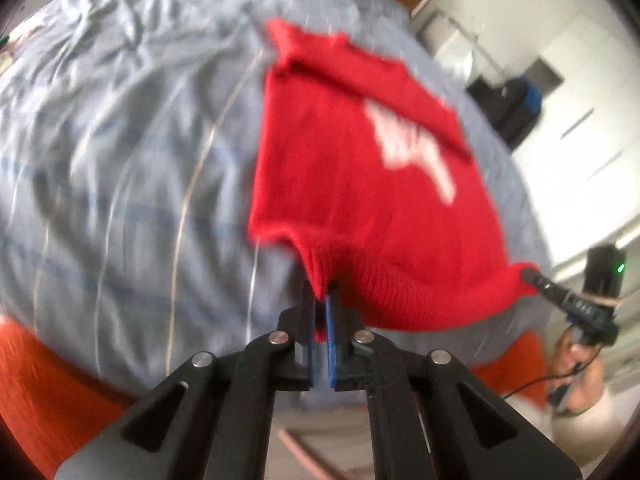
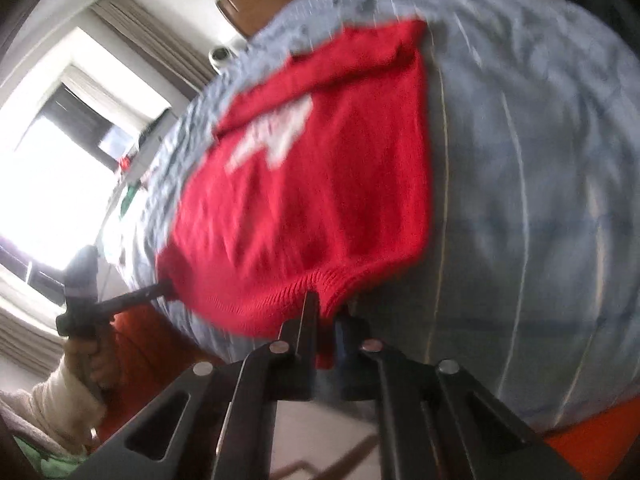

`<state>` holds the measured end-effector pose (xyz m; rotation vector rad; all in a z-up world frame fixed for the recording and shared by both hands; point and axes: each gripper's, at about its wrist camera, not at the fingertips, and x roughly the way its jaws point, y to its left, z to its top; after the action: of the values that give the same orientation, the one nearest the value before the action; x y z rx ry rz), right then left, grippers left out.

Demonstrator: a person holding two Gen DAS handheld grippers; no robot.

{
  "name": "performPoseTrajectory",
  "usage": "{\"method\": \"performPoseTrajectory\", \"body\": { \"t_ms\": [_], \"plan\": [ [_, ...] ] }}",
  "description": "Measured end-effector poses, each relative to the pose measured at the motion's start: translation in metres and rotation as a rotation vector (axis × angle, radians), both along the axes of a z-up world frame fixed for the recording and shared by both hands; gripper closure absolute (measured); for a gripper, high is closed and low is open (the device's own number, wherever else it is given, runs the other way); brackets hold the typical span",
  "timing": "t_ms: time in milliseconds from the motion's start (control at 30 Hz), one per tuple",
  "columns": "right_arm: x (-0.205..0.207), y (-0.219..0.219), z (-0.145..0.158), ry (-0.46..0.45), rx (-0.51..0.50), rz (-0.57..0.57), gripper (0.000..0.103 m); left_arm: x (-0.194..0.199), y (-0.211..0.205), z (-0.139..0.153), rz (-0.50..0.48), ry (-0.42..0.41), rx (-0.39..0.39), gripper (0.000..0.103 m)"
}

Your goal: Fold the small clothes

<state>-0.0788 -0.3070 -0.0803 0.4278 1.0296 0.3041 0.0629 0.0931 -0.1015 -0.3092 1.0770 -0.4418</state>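
While both views are smeared by motion blur, the count is plain enough: one red sweater, two grippers, one bed. The sweater is knitted, with a single white design on its chest, and it lies spread on the blue-grey bedspread, its ribbed hem nearest the cameras and lifted off the cloth at both corners. One sleeve is folded across the top.

The left gripper is clamped on one corner of the hem, red knit pinched between its two blue-padded fingers. The right gripper is clamped on the other corner, with a fold of red hanging down between its two black fingers. Each gripper also shows in the other's view, at the far hem corner, held by a hand in a pale sleeve.

Orange fabric shows below the bed's near edge. One window with curtains is bright at the left of the right wrist view.
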Motion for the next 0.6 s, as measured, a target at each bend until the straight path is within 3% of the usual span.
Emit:
{"method": "performPoseTrajectory", "body": {
  "t_ms": [133,333,600],
  "plan": [
    [0.047,-0.005,0.025,-0.108,-0.023,-0.03,0.097,0.05,-0.006,0.026,0.032,-0.093,0.017,0.101],
    [0.149,-0.021,0.037,-0.179,-0.03,-0.08,0.097,0.174,-0.044,0.046,0.079,-0.187,0.097,0.101],
    [0.278,-0.052,0.011,-0.115,0.009,-0.144,0.097,0.295,-0.078,0.017,0.119,-0.109,0.186,0.101]
  ]
}}
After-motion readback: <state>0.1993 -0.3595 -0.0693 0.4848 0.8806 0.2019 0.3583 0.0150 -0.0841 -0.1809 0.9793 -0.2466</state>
